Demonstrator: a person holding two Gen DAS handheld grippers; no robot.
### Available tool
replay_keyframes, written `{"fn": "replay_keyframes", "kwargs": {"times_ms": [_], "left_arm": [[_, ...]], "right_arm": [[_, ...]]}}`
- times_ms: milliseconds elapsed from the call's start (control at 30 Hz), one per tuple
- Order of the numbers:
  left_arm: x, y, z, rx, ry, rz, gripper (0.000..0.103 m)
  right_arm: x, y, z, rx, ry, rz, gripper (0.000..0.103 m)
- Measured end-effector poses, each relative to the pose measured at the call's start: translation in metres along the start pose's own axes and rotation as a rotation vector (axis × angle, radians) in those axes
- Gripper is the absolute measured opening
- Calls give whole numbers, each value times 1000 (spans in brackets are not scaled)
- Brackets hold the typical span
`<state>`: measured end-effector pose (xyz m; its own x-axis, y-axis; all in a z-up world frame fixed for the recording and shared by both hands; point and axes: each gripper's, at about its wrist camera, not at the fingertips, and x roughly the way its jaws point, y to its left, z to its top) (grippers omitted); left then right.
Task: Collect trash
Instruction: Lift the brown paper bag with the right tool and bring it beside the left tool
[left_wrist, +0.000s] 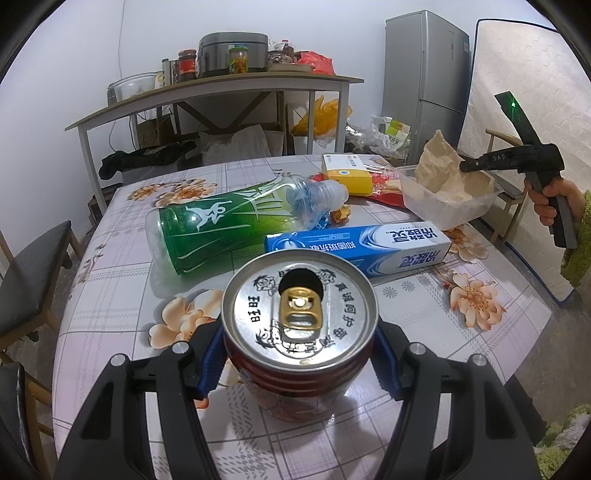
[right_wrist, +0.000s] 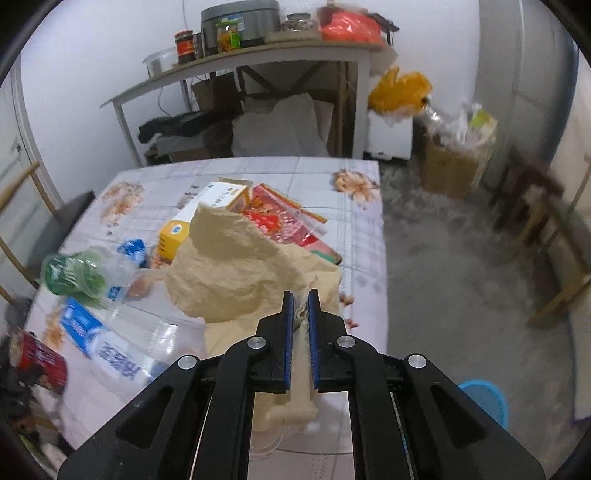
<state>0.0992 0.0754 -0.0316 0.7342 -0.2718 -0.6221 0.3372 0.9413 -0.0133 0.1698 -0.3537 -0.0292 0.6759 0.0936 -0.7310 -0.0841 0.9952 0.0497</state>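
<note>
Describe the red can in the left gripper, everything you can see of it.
The can stands upright on the flowered tablecloth, clamped at its upper sides between the blue pads of the left gripper. It looks like metal: a red ribbed body with a printed pattern and a silver lid ringed with printed characters. It is already opened, with the gold pull tab lying flat behind a dark mouth hole. Nothing else touches it.

A plain white wall (left_wrist: 74, 66) closes the room at twelve o'clock, and against it stands a long shelf table (left_wrist: 221, 92) crowded with jars and a grey cooker (left_wrist: 232, 51). At two o'clock a silver fridge (left_wrist: 424, 81) rises beside a white mattress (left_wrist: 528, 110) leaning upright. A dark-seated chair (left_wrist: 33, 269) waits at nine o'clock, and the grey floor (right_wrist: 461, 295) spreads at three.
</note>
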Motion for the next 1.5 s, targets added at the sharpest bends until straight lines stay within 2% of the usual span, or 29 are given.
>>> {"fn": "replay_keyframes", "kwargs": {"times_ms": [133,233,333,367,433,467,500,600,767,833,867,900,933,1100,1500], "left_arm": [[0,0,0,0,0,0,64],[0,0,0,1,-1,0,64],[0,0,0,1,0,0,64],[0,0,0,0,0,0,64],[0,0,0,-1,0,0,64],[0,-1,0,-1,-1,0,64],[0,-1,0,1,-1,1,64],[0,-1,0,2,0,1,64],[0,-1,0,0,2,2,64],[0,-1,-1,1,2,2,64],[0,-1,-1,2,4,2,64],[0,-1,-1,2,4,2,64],[0,-1,-1,1,3,1,64],[0,-1,0,2,-1,0,64],[-2,2,-4,2,-15,-13,64]], "right_arm": [[-7,5,2,-29,-51,-38,2],[-16,3,6,-2,-85,17,0],[-10,1,10,1,-64,51,0],[-5,-2,11,8,-43,70,2],[4,-3,11,-10,-16,80,19],[8,-1,11,-22,-9,79,39],[12,0,11,-35,-2,79,52],[31,-3,15,-46,42,110,54],[63,-24,26,82,125,257,54],[73,-27,29,107,159,285,40],[75,-27,29,110,171,290,17],[77,-27,30,113,183,289,1],[77,-27,30,115,186,281,1],[46,-21,33,97,87,284,0],[-81,-5,65,111,-204,420,0]]}}
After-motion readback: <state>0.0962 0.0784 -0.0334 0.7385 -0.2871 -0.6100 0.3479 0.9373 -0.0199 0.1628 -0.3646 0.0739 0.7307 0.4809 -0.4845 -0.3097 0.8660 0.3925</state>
